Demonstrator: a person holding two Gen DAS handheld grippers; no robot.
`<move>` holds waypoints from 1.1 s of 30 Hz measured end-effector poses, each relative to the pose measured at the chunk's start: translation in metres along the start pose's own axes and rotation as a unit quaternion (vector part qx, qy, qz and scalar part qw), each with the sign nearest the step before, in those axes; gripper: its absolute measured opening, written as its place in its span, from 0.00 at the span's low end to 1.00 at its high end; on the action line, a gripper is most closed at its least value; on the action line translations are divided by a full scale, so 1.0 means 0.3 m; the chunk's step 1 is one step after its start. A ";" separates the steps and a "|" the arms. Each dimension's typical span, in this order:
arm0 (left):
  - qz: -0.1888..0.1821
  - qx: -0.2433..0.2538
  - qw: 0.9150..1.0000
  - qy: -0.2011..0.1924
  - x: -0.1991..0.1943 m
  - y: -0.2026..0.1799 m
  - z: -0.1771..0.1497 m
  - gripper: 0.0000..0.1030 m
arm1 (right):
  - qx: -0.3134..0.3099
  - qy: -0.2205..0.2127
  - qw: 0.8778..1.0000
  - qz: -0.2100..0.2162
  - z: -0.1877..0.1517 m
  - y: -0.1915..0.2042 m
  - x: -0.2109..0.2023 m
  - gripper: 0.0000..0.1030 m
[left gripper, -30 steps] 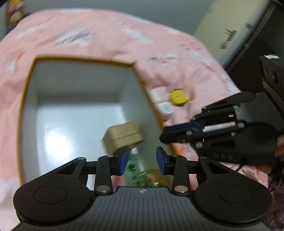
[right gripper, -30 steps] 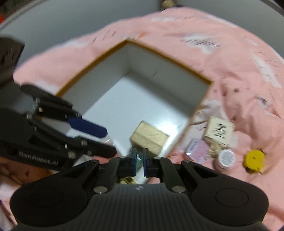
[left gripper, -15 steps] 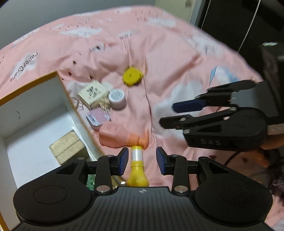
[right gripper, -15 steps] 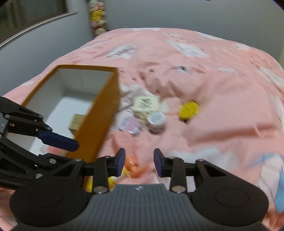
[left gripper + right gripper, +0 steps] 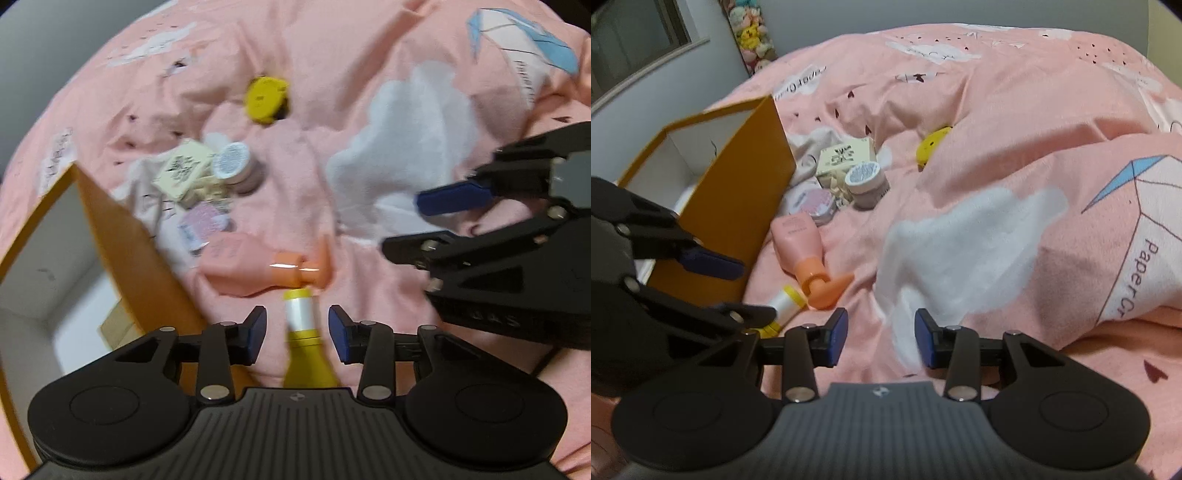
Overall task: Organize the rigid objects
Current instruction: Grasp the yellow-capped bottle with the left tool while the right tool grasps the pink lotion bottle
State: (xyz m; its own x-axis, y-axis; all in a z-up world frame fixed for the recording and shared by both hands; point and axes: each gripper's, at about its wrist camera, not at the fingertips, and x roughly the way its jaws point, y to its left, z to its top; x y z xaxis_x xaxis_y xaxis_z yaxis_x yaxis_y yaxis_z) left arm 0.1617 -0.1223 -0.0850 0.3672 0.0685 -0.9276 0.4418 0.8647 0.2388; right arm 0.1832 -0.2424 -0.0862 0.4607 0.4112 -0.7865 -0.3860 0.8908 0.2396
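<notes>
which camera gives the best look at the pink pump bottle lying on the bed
The right wrist view: the pink pump bottle is sharp there, its body, orange collar and spout all clear beside the orange box. The left wrist view shows it too, but motion-blurred and pale against the sheet.

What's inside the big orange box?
Inside the orange box I can see white walls and the corner of a tan cardboard box. The orange wall and the gripper hide the rest.
</notes>
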 end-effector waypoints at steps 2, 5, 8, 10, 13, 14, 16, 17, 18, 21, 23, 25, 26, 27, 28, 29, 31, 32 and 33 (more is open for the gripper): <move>-0.011 0.000 1.000 0.019 0.027 -0.010 0.012 0.46 | 0.012 -0.004 1.000 0.000 -0.007 -0.013 -0.012 0.39; 0.002 0.006 0.999 0.045 0.084 -0.022 0.024 0.46 | 0.019 -0.005 1.000 0.003 -0.006 -0.020 -0.009 0.39; 0.008 0.014 0.998 0.068 0.131 -0.033 0.032 0.46 | 0.020 -0.005 1.000 0.005 -0.006 -0.021 -0.007 0.39; 0.010 0.014 0.997 0.079 0.154 -0.038 0.036 0.46 | 0.024 -0.005 1.000 0.009 -0.006 -0.028 -0.005 0.39; 0.000 0.004 0.996 0.088 0.184 -0.033 0.030 0.40 | 0.028 -0.006 0.999 0.014 -0.007 -0.035 -0.007 0.40; -0.004 -0.001 0.996 0.087 0.190 -0.029 0.027 0.38 | 0.028 -0.006 0.999 0.015 -0.007 -0.036 -0.008 0.40; -0.007 -0.008 0.997 0.082 0.193 -0.024 0.023 0.31 | 0.027 -0.006 1.000 0.014 -0.006 -0.033 -0.005 0.40; -0.005 -0.007 0.997 0.079 0.190 -0.025 0.021 0.27 | 0.027 -0.005 1.000 0.014 -0.006 -0.032 -0.004 0.40; -0.004 -0.006 0.997 0.074 0.185 -0.024 0.019 0.26 | 0.027 -0.005 1.000 0.014 -0.007 -0.032 -0.004 0.40; -0.011 -0.021 0.998 0.055 0.161 -0.004 0.008 0.26 | 0.023 -0.004 1.000 0.012 -0.006 -0.029 -0.004 0.40; -0.019 -0.036 0.999 0.035 0.138 0.011 -0.005 0.26 | 0.022 -0.005 1.000 0.011 -0.006 -0.027 -0.004 0.40; -0.028 -0.049 0.998 0.009 0.110 0.025 -0.018 0.26 | 0.020 -0.005 1.000 0.010 -0.006 -0.025 -0.004 0.39; -0.033 -0.056 0.998 -0.006 0.089 0.029 -0.022 0.26 | 0.018 -0.006 1.000 0.009 -0.006 -0.021 -0.005 0.39; -0.035 -0.064 0.997 -0.017 0.073 0.033 -0.024 0.26 | 0.015 -0.005 1.000 0.007 -0.004 -0.017 -0.005 0.39; -0.037 -0.072 0.996 -0.030 0.053 0.041 -0.024 0.26 | 0.012 -0.005 1.000 0.005 -0.002 -0.012 -0.007 0.39; -0.039 -0.080 0.995 -0.047 0.035 0.051 -0.022 0.26 | 0.007 -0.006 1.000 0.002 0.000 -0.007 -0.010 0.39; -0.039 -0.095 0.992 -0.074 -0.003 0.075 -0.011 0.26 | -0.001 -0.005 1.000 0.000 0.007 0.000 -0.014 0.39; -0.042 -0.102 0.990 -0.093 -0.027 0.085 -0.008 0.26 | -0.003 -0.003 1.000 -0.001 0.013 0.003 -0.014 0.39; -0.046 -0.110 0.987 -0.107 -0.049 0.099 -0.008 0.26 | -0.007 -0.001 1.000 -0.001 0.018 0.006 -0.015 0.39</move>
State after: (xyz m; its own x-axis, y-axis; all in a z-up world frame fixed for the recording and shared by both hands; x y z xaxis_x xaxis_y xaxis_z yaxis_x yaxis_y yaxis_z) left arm 0.1676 -0.0964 -0.0648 0.5091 -0.1021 -0.8546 0.3021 0.9510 0.0664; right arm 0.1847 -0.2416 -0.0792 0.4634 0.4094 -0.7859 -0.3965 0.8890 0.2293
